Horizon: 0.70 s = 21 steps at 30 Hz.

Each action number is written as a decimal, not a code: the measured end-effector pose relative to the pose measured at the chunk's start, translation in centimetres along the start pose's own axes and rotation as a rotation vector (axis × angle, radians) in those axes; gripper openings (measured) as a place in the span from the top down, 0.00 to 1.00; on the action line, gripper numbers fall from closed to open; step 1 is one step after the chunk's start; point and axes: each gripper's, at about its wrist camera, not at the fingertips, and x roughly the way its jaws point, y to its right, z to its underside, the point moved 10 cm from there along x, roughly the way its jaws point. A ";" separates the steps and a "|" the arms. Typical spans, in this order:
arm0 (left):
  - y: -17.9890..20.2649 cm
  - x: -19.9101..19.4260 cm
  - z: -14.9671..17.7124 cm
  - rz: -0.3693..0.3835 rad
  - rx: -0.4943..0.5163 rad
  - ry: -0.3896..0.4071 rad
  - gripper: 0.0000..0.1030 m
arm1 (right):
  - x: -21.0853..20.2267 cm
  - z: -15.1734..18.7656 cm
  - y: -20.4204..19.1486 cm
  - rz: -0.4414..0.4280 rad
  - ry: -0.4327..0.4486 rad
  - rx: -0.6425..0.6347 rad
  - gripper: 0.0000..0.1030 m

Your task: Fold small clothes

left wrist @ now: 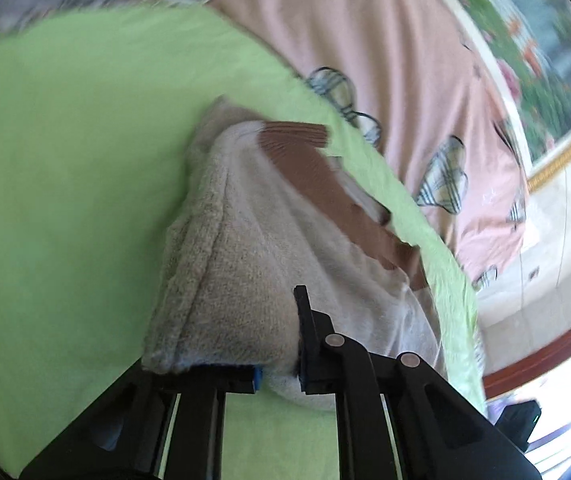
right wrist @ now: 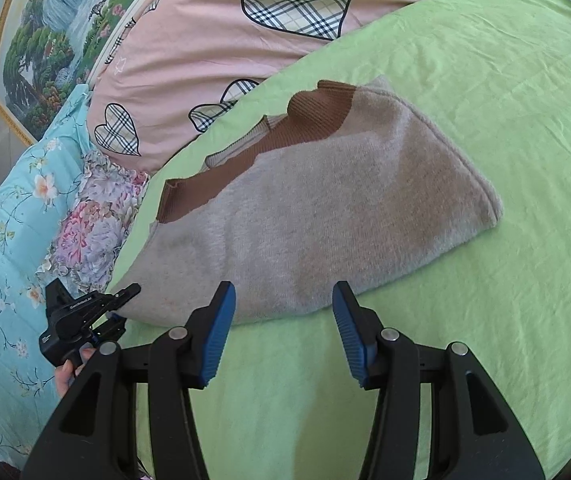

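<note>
1. You have one beige sweater with brown trim, in the middle of the frame.
2. You hold two grippers: the left gripper and the right gripper.
3. One green sheet lies under it.
4. You see four checked hearts on one pink quilt, upper left.

Black tongs, ribbed blue pads, silver pivot screws, white lettering

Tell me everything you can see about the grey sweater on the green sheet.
The grey sweater is a small, fuzzy knit with brown ribbed trim along its far edge, at what looks like the collar. It lies folded into a rough wedge on the green sheet, near the pink heart-print quilt. The left gripper is shut on its near left corner, lifting the fabric there. The right gripper is open just short of its near edge, not touching it.
</note>
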 end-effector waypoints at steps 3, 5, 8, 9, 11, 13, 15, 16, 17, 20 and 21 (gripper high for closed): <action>4.6 0.0 0.3 0.050 0.118 0.001 0.90 | 0.0 -2.1 0.1 -0.036 0.012 0.006 0.50; 8.6 0.8 1.3 0.099 0.209 -0.021 0.91 | 0.3 -3.4 -0.1 -0.059 0.002 0.002 0.50; 12.8 2.5 3.4 0.130 0.324 -0.063 0.91 | 1.4 -5.6 -0.6 -0.099 -0.034 -0.014 0.50; 13.9 3.5 4.2 0.133 0.354 -0.083 0.91 | 1.8 -6.3 -0.9 -0.127 -0.050 -0.010 0.50; 15.1 5.5 5.9 0.148 0.382 -0.130 0.92 | 3.1 -7.5 -1.5 -0.191 -0.099 0.016 0.44; 15.2 7.3 7.1 0.145 0.388 -0.173 0.92 | 4.7 -8.6 -2.0 -0.257 -0.141 0.033 0.37; 14.8 8.5 7.9 0.140 0.385 -0.205 0.93 | 6.2 -9.4 -2.2 -0.284 -0.173 0.043 0.35; 14.6 9.0 8.1 0.138 0.382 -0.219 0.93 | 7.3 -9.7 -2.3 -0.293 -0.199 0.051 0.34; 14.4 9.3 8.3 0.136 0.381 -0.228 0.93 | 8.5 -9.9 -2.4 -0.299 -0.223 0.059 0.34; 13.9 9.5 8.3 0.139 0.382 -0.238 0.93 | 11.9 -10.1 -3.0 -0.321 -0.304 0.069 0.33; 13.9 9.5 8.2 0.142 0.383 -0.239 0.93 | 12.8 -10.1 -3.4 -0.327 -0.327 0.064 0.33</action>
